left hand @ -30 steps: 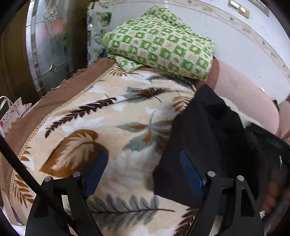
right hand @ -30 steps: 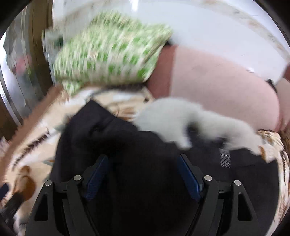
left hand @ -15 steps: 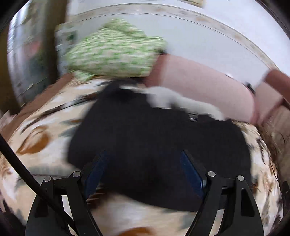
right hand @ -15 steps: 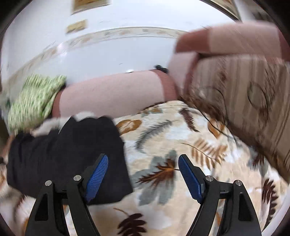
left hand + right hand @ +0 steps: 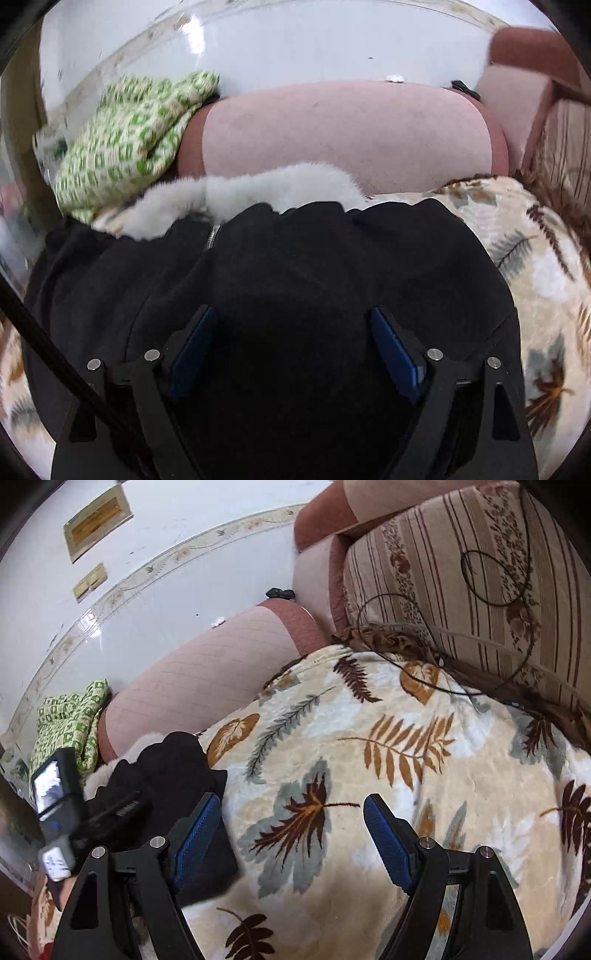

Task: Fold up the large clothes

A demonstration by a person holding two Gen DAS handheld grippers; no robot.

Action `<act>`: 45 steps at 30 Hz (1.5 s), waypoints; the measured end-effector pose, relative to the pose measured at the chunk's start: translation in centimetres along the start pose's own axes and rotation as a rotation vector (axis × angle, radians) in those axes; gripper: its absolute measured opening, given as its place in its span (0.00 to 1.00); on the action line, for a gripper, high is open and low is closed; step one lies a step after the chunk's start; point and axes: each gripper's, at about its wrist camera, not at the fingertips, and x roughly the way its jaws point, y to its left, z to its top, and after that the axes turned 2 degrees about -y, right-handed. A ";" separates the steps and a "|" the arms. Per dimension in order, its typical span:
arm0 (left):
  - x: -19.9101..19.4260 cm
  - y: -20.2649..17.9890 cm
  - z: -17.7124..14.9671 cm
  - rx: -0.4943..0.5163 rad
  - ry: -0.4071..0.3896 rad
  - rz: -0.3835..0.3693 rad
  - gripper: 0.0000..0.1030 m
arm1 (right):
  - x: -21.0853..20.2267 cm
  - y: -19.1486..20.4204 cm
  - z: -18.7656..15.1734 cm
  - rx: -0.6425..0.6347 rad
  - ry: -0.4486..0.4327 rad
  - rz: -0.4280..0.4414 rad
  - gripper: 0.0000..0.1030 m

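Since a second ago we have swung both tools across the sofa: our left gripper (image 5: 291, 350) now hangs over the middle of the black coat (image 5: 295, 266), while our right gripper (image 5: 291, 834) has come off it onto the bare leaf-print blanket (image 5: 369, 738). Left jaws are opening with coat under them, not pinched; right jaws stand wide on nothing. From the right tool the coat (image 5: 173, 768) lies off to its left, so our left hand is the nearer. Its long axis runs side to side in the left view. It looks folded, thick and dark, with white fur trim (image 5: 240, 192) (collar, probably) beside the pink armrest (image 5: 332, 133).
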 end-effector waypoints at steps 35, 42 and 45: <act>-29.5 24.9 -6.9 -0.126 -0.472 0.200 0.97 | 4.4 16.6 -8.7 -0.417 0.068 0.109 0.81; -24.6 27.4 -6.0 -0.182 -0.252 0.096 0.97 | 3.5 14.8 -7.4 -0.330 0.066 0.096 0.81; -20.1 29.2 -5.5 -0.181 -0.124 0.028 0.97 | 4.8 12.9 -6.2 -0.241 0.126 0.109 0.88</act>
